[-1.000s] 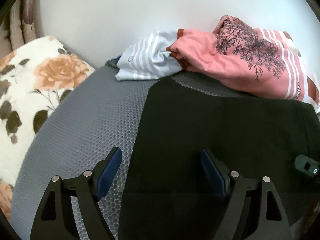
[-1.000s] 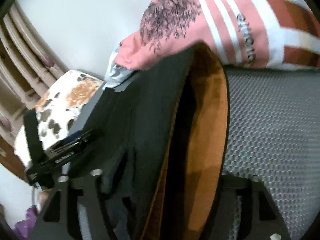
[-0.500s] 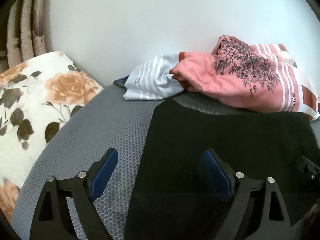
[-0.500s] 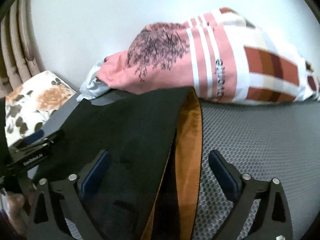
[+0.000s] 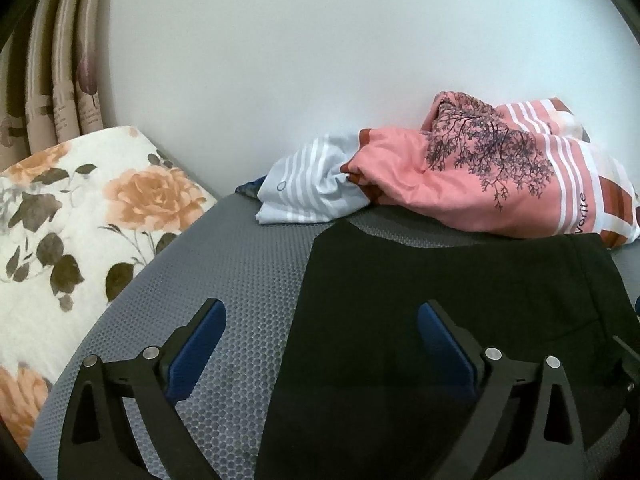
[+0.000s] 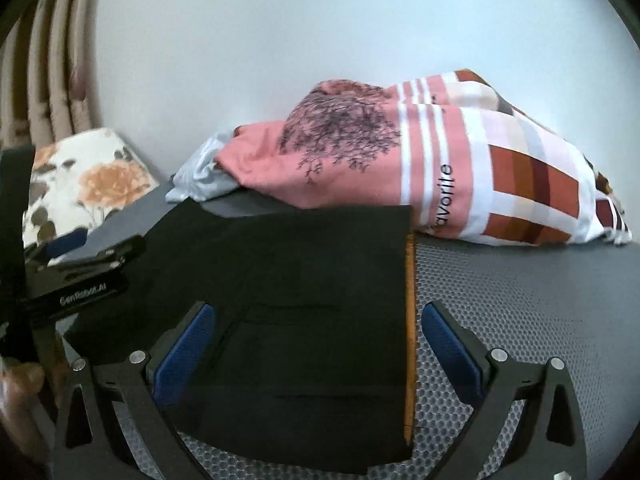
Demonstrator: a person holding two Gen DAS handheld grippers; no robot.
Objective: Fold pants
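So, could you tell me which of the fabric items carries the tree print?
The pink bedding by the wall; the floral pillow shows roses, the pants are plain black.

- The left tool [image 5: 322,336] has two matte black fingers built as open triangular frames, each lined inside with a blue pad [image 5: 196,354].
- Round silver screw heads sit in pairs on each finger's upper edge.
- The right tool [image 6: 316,340] has the same black frames, blue pads [image 6: 180,360] and silver screws.
- In the right wrist view, at 9 o'clock, the left tool's black body bears small white lettering; below it, at 8 o'clock, a patch of bare skin shows, blurred.
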